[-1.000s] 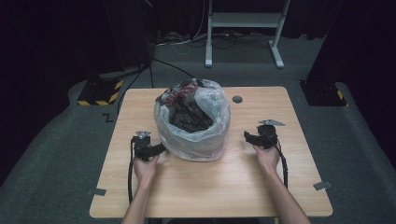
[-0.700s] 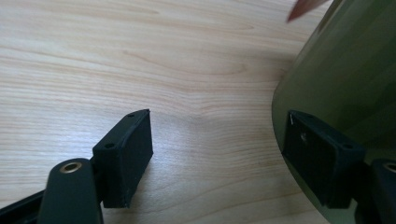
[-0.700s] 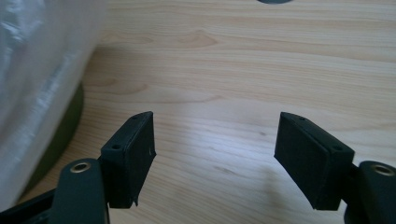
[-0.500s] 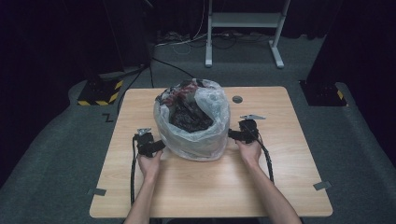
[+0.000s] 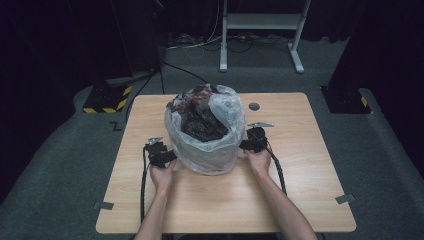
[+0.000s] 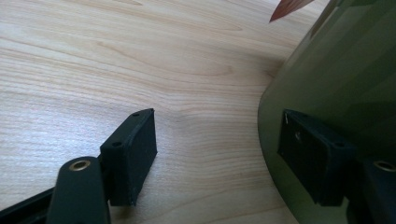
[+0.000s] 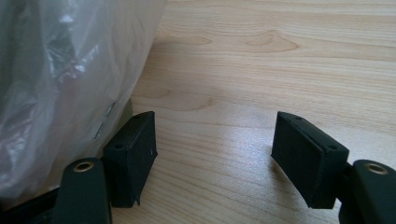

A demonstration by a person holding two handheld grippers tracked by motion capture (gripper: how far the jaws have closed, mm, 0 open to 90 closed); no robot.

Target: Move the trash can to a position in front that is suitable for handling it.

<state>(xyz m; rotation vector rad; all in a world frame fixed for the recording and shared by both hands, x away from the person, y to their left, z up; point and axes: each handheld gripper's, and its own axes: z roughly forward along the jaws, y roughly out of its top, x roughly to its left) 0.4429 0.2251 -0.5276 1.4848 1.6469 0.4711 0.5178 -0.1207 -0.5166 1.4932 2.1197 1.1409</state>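
A round bin lined with a clear plastic bag (image 5: 207, 135) stands at the middle of the wooden table (image 5: 310, 200), with dark contents and some red bits inside. My left gripper (image 5: 169, 156) sits low at the bin's left side, open. In the left gripper view its jaws (image 6: 217, 121) have just been closing a little; one pad (image 6: 310, 158) lies against the dark bin wall (image 6: 336, 79), the other over bare wood. My right gripper (image 5: 243, 145) is at the bag's right side, open (image 7: 215, 119), one pad (image 7: 133, 154) beside the crinkled bag (image 7: 60, 79), only tabletop between the pads.
A small round grommet (image 5: 254, 106) is set in the table behind the bin. Bits of tape (image 5: 345, 198) stick to the table's edges. On the floor beyond stand a white frame (image 5: 260, 30) and a yellow-and-black striped block (image 5: 107, 97).
My right gripper has slid left across the table up to the bag's side. The left gripper has edged slightly closer to the bin. The bin has not moved.
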